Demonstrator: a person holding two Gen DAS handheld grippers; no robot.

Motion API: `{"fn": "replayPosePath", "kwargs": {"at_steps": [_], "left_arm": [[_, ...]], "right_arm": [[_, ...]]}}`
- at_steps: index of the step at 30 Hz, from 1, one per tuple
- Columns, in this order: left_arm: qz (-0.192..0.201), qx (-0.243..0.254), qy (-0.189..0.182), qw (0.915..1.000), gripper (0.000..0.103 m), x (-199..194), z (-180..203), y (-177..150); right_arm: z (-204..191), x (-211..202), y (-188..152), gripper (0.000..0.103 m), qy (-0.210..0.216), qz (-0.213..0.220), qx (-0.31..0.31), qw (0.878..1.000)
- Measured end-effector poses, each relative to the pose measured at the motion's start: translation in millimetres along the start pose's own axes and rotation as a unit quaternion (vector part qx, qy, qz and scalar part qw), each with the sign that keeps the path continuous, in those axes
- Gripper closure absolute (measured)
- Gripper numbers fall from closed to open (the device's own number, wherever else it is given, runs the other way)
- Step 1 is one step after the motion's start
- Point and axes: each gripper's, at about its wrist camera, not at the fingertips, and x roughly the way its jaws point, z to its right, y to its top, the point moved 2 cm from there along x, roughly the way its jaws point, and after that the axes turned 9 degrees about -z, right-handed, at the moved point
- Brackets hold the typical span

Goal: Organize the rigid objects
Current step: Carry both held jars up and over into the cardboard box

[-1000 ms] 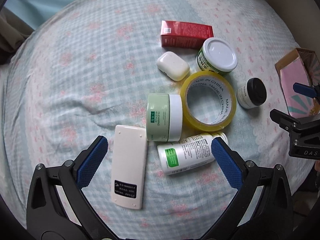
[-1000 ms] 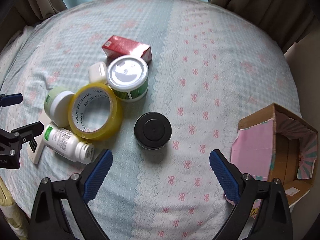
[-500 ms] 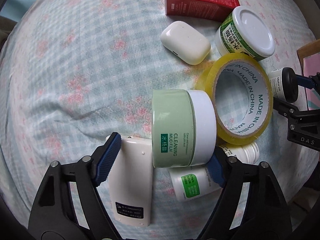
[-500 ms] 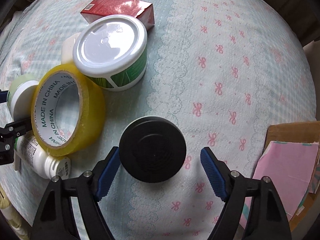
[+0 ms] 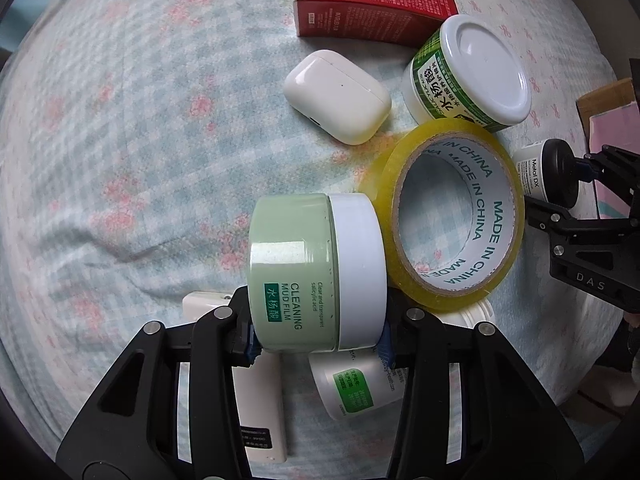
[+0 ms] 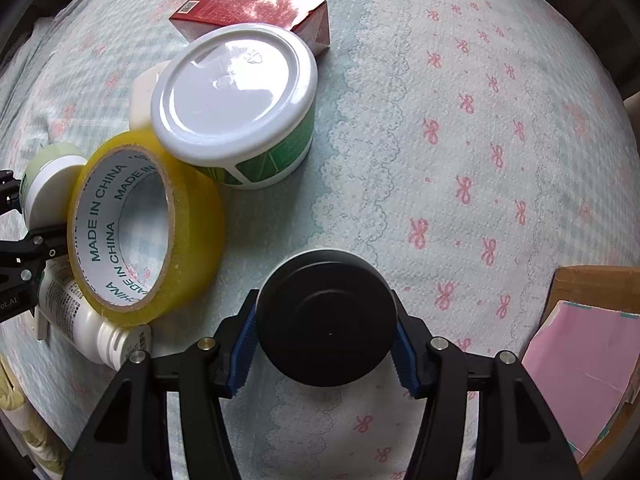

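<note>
My left gripper is shut on a pale green mud-film jar that lies on its side with its white lid to the right. My right gripper is shut on a small black-lidded jar; this jar also shows in the left wrist view. A yellow tape roll leans between the two jars and shows in the right wrist view too. A white bottle and a white remote lie under my left gripper.
A white-lidded green tub, a white earbud case and a red box lie further back on the patterned cloth. An open cardboard box with pink lining stands at the right.
Both grippers moved forward and down and closed: the left on the green jar, the right on the black-lidded jar.
</note>
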Motion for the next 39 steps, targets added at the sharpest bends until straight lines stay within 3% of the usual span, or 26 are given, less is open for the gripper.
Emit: {"fn": "replayPosePath", "kwargs": {"at_steps": [10, 19, 22, 25, 28, 30, 33, 39], "left_arm": [[0.026, -0.047, -0.028, 0.9982, 0.064, -31, -24, -18], [0.094, -0.047, -0.034, 0.9939, 0.064, -116, -33, -49], [0.118, -0.042, -0.038, 0.9914, 0.064, -145, -19, -60], [0.146, -0.024, -0.04, 0.9882, 0.064, -176, 6, -69], [0.177, 0.008, -0.037, 0.9836, 0.064, -207, 22, -85], [0.192, 0.022, -0.04, 0.9803, 0.064, -226, 33, -94], [0.209, 0.034, -0.038, 0.9765, 0.064, -251, 51, -107], [0.236, 0.032, -0.044, 0.9702, 0.064, -289, 100, -119]], "right_arm": [[2, -28, -14, 0.049, 0.003, 0.022, 0.019, 1.0], [1, -94, -35, 0.049, 0.002, 0.064, 0.031, 0.997], [-3, -123, -49, 0.049, 0.002, 0.078, 0.033, 0.996], [-3, -158, -64, 0.049, 0.028, 0.091, 0.059, 0.994], [-9, -196, -79, 0.049, 0.021, 0.111, 0.076, 0.991], [-9, -220, -88, 0.049, 0.044, 0.125, 0.096, 0.987], [2, -252, -105, 0.049, 0.079, 0.142, 0.127, 0.979], [35, -303, -135, 0.049, 0.077, 0.177, 0.129, 0.973]]}}
